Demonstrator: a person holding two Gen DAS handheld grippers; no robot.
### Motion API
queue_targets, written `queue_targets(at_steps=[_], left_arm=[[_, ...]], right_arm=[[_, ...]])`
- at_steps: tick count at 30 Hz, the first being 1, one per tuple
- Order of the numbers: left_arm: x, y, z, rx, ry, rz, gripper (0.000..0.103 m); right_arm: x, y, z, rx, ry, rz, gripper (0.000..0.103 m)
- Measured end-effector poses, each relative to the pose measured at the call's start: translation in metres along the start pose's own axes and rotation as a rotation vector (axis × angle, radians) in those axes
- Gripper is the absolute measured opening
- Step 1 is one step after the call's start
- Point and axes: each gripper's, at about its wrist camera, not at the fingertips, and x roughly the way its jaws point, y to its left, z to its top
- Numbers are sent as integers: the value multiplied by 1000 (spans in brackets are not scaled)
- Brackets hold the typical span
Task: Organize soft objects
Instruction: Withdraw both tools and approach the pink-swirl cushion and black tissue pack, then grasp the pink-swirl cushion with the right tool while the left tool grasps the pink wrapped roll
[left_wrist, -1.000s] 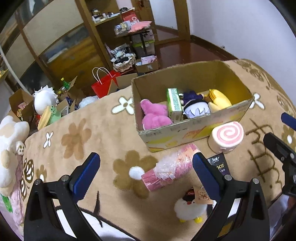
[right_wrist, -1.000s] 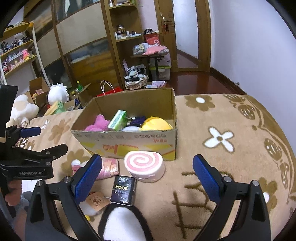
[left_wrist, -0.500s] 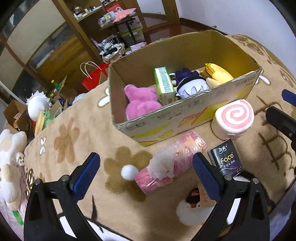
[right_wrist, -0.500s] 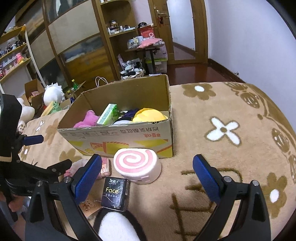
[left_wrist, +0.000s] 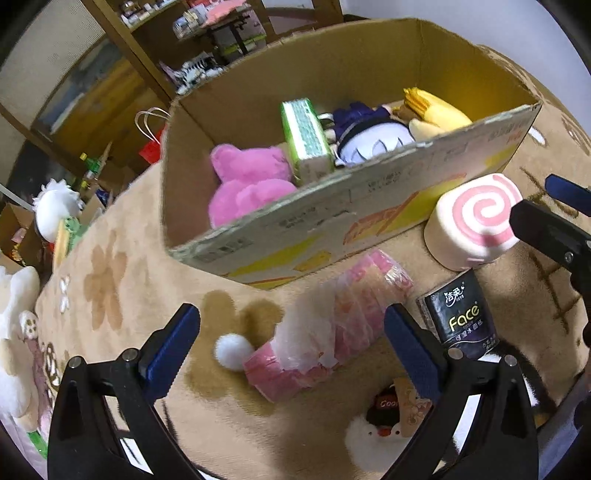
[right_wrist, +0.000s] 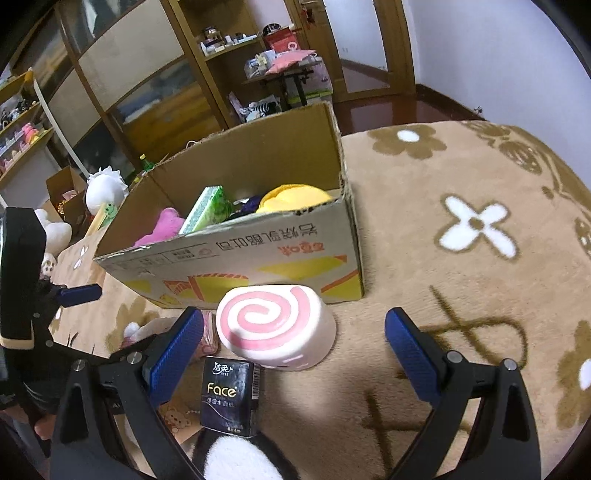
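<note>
A cardboard box stands on a tan flowered blanket and holds a pink plush, a green pack, a purple-white plush and a yellow plush. In front of it lie a pink wrapped tissue pack, a pink swirl-roll plush, a black Face tissue pack and a small white chick plush. My left gripper is open, its fingers on either side of the pink pack. My right gripper is open, just before the swirl roll.
The blanket covers a raised surface that drops off at left and right. Beyond it are wooden shelves, a red bag, boxes and white plush toys on the floor. A black-and-white plush lies at the near edge.
Both grippers have moved forward and down. The left one now brackets the pink tissue pack; the right one has come closer to the swirl roll. Both stay open.
</note>
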Motion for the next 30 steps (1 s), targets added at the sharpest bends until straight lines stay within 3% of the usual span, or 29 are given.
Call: queue_targets(at_steps=[17,30], left_arm=[[27,-21,1,57,74,-33,99],[46,-26,3,53,111,-40,99]], right_arm=[[29,5,-5,11,69,51,103],[43,3,-8,22,108,32,102]])
